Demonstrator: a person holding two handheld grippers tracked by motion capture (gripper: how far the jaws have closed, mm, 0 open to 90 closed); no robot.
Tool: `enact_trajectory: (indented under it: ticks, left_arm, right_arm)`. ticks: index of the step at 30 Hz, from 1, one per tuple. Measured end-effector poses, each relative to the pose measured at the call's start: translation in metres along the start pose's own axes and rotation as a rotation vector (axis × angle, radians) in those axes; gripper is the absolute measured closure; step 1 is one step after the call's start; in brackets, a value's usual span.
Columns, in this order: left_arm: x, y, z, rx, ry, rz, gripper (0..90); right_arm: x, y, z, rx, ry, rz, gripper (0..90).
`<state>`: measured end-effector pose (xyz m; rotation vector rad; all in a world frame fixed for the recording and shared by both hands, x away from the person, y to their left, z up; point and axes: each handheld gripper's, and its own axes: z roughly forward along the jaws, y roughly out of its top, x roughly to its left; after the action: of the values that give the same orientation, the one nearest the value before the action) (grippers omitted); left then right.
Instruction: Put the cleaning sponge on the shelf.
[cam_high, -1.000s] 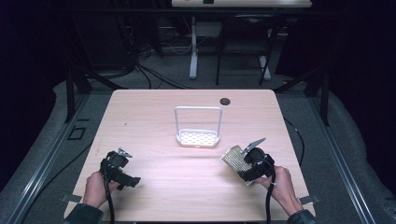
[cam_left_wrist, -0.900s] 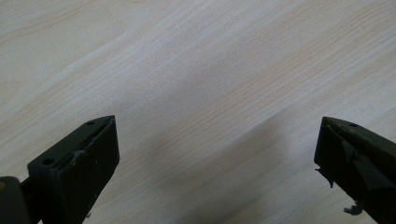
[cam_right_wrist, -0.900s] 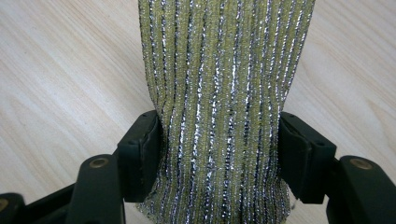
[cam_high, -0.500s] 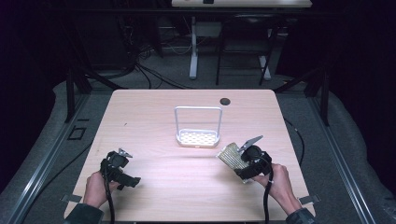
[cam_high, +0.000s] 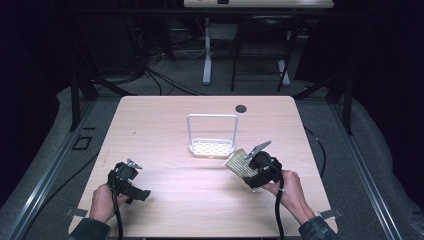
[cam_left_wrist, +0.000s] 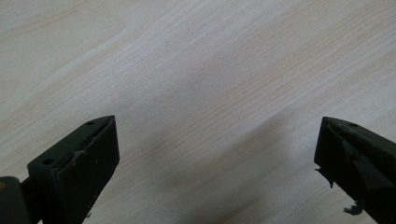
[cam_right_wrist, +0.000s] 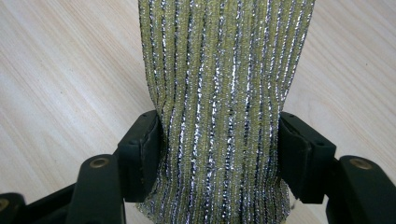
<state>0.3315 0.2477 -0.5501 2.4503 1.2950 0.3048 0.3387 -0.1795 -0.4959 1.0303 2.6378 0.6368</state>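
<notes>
Your left gripper (cam_high: 131, 186) sits near-left on the table (cam_high: 165, 125), jaws spread wide over bare wood. At centre stands the white wire-handled soap holder (cam_high: 212, 136). Just near-right of it, your right gripper (cam_high: 248, 171) clamps a glittery yellow scrubbing sponge (cam_right_wrist: 224, 70), lifted. You're mid-carry, I'd judge; next, ease it into the holder.

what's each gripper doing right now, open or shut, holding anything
Left gripper: open, jaws wide apart over bare wooden table, holding nothing.
Right gripper: shut on the yellow-green sponge with silver glitter stripes, squeezed between both jaws.
</notes>
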Motion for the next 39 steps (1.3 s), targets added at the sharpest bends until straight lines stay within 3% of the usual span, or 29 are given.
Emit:
enact_trajectory:
  ticks: [27,33,39]
  left_arm:
    - [0.0,0.001,0.001,0.005,0.002,0.003,0.0]
    - [0.002,-0.001,-0.001,-0.005,-0.002,-0.012,0.0]
    - [0.001,0.0,-0.001,-0.003,-0.003,-0.007,0.0]
  right_arm:
    - [0.01,0.031,0.01,-0.027,0.01,-0.023,36.9]
    - [0.01,0.04,0.017,-0.02,0.006,-0.031,37.1]
    - [0.011,0.046,0.021,-0.027,0.001,-0.013,37.1]
